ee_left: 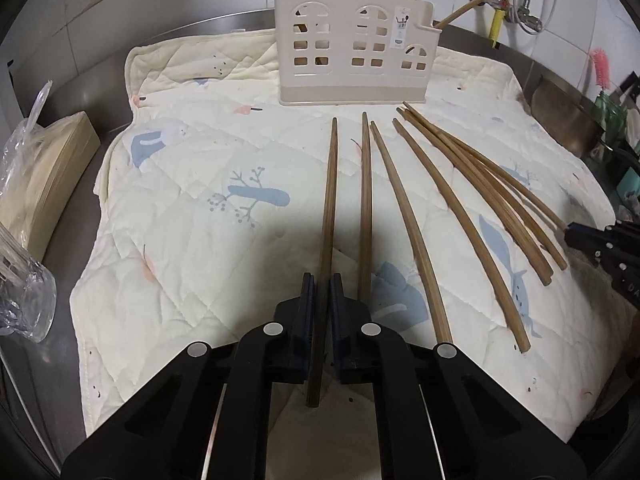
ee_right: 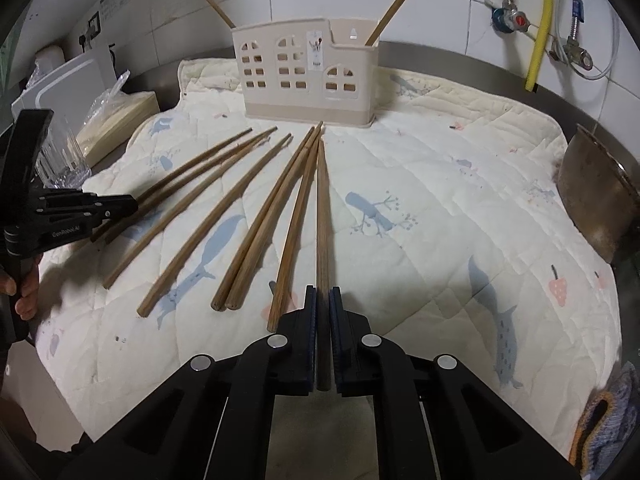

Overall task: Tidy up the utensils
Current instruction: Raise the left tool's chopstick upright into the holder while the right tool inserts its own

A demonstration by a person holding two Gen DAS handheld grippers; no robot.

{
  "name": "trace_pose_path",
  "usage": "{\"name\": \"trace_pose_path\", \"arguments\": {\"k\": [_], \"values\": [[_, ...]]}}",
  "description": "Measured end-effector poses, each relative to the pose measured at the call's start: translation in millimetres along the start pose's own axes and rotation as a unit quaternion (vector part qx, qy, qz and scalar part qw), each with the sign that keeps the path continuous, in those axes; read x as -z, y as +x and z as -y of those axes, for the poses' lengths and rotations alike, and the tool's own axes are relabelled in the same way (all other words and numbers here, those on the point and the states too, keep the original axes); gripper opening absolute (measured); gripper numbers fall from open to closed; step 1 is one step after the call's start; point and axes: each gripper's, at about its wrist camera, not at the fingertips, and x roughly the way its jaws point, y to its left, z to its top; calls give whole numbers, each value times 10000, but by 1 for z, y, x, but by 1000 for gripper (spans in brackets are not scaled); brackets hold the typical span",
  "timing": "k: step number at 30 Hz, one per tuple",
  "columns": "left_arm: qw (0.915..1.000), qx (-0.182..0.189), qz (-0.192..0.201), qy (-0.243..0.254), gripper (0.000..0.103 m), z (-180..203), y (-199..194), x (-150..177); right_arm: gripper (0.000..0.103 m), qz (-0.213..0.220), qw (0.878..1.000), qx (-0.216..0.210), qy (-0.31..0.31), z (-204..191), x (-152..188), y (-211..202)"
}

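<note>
A cream plastic utensil holder stands at the far edge of the quilted mat, with two brown chopsticks leaning out of it. Several more chopsticks lie fanned on the mat in front of it. My left gripper is shut on the leftmost chopstick, near its thick end. My right gripper is shut on the rightmost chopstick, which points toward the holder. In each wrist view the other gripper shows at the side, the right gripper and the left gripper.
A clear glass and a tan box under a plastic bag sit left of the mat. A metal pot stands at the right. Pipes and a yellow hose run along the tiled wall.
</note>
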Motion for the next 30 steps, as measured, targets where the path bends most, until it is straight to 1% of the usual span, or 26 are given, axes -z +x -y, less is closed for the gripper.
{"name": "trace_pose_path", "arguments": {"k": [5, 8, 11, 15, 17, 20, 24, 30], "values": [[9997, 172, 132, -106, 6, -1, -13, -5, 6, 280, 9996, -40, 12, 4, -12, -20], [9989, 310, 331, -136, 6, -1, -30, -15, 6, 505, 9987, -14, -79, 4, -25, -33], [9975, 434, 547, -126, 6, 0, -45, -27, 6, 754, 9970, -20, -144, 5, -43, -46], [9943, 624, 856, -74, 6, 3, -65, -52, 6, 1100, 9937, -92, -179, 7, -72, -60], [9934, 639, 947, -34, 5, 5, -70, -61, 6, 1206, 9924, -142, -195, 9, -85, -64], [9922, 622, 1078, 72, 5, 9, -76, -81, 6, 1298, 9910, -187, -280, 10, -108, -67], [9900, 690, 1211, 197, 5, 12, -86, -103, 6, 1339, 9900, -210, -389, 12, -136, -71], [9859, 772, 1438, 370, 5, 18, -106, -135, 6, 1512, 9869, -270, -489, 19, -183, -91]]}}
